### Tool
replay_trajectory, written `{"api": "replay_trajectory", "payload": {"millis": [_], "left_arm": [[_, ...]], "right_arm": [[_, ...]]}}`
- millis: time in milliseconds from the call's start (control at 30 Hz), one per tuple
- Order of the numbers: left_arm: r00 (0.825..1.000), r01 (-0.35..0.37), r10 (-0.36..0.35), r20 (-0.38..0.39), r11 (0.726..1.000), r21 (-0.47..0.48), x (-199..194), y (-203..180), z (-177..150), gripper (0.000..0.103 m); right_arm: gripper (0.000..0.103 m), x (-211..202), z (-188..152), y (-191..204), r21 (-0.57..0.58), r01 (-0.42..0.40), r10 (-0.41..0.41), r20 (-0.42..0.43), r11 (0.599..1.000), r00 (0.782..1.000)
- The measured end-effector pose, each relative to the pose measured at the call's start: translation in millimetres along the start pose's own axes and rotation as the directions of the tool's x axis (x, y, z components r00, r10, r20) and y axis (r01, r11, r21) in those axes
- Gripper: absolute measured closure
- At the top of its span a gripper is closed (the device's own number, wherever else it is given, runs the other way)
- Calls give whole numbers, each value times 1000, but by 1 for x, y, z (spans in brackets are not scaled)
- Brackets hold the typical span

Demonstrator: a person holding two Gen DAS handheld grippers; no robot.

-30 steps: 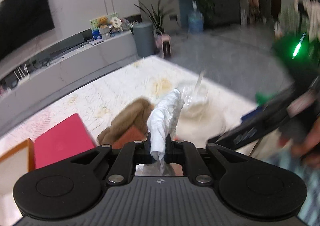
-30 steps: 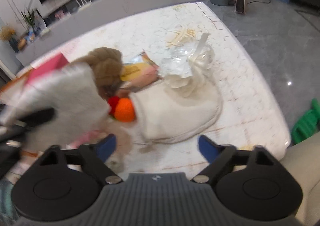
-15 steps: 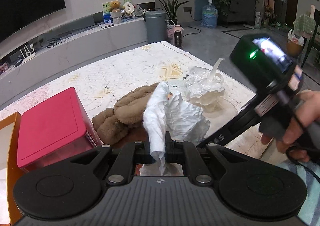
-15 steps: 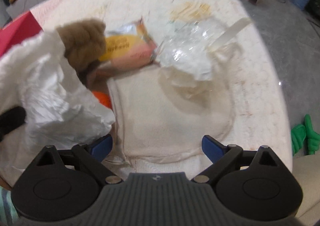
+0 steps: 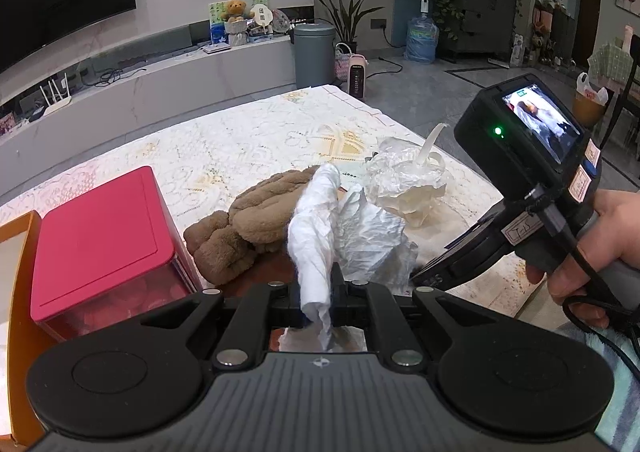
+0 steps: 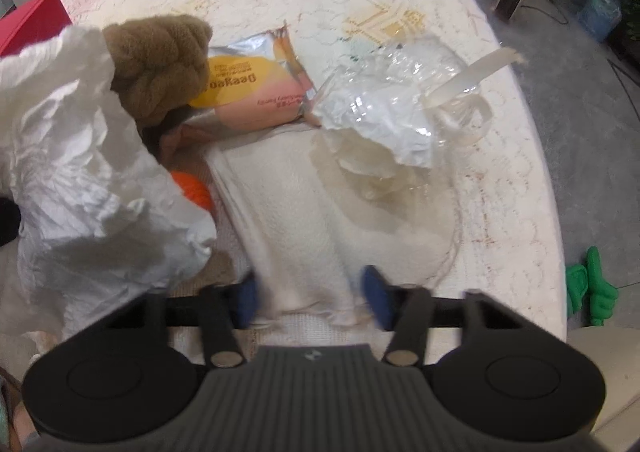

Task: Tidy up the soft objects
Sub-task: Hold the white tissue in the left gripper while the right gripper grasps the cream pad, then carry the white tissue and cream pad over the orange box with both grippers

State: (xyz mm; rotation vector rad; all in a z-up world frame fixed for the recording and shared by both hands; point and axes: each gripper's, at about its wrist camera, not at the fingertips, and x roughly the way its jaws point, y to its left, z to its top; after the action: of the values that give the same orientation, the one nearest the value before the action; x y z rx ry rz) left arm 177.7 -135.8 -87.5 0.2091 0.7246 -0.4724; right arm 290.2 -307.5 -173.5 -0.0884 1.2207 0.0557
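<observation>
Crumpled white paper (image 5: 316, 236): pinched between the left fingers (image 5: 335, 280), which are nearly together on a twisted end; the rest billows up and ahead of them, so it hangs free of the bench (image 5: 248, 140) and can be carried off.
Cream towel (image 6: 304, 212): lies flat on the bench, its near edge running in between the right fingers (image 6: 256, 302).
Right gripper (image 6: 312, 302): pointed steeply down over the towel edge; its blue fingers are closing with the cloth bunched between them, and I cannot tell whether the pads bite yet. Judged as the start of a pick-up.
Brown plush (image 6: 160, 60): ahead and left of the right fingers, partly behind the paper; untouched.
Clear plastic bag (image 6: 400, 108): ahead of the right fingers, resting on the towel's far end, so lifting the towel may drag or tip it.
Snack packet (image 6: 256, 92): between plush and bag, beyond the towel.
Red box (image 5: 100, 244): left of the left fingers, lid on; probably where soft things go.
</observation>
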Motion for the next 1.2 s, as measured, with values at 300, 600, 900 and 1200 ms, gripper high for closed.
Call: {"api": "replay_trajectory", "payload": {"millis": [300,600,900,1200], "left_arm": [[1000,1,-1,15,1000,-16,-11,0,3,93],[997,30,-25,74,997,-69,-43,5,5,93],[990,10,2,143,996,-88,-80,10,3,94],[969,-87,111,220,989,-117,-125,28,-7,94]], "right_arm": [[80,-19,-8,-3,-18,-12,13,68,1000,998],[80,-63,-18,-8,26,-152,148,112,988,983],[80,-108,-40,5,6,-189,184,181,982,966],[80,-150,-57,30,-27,-185,186,256,982,949]]}}
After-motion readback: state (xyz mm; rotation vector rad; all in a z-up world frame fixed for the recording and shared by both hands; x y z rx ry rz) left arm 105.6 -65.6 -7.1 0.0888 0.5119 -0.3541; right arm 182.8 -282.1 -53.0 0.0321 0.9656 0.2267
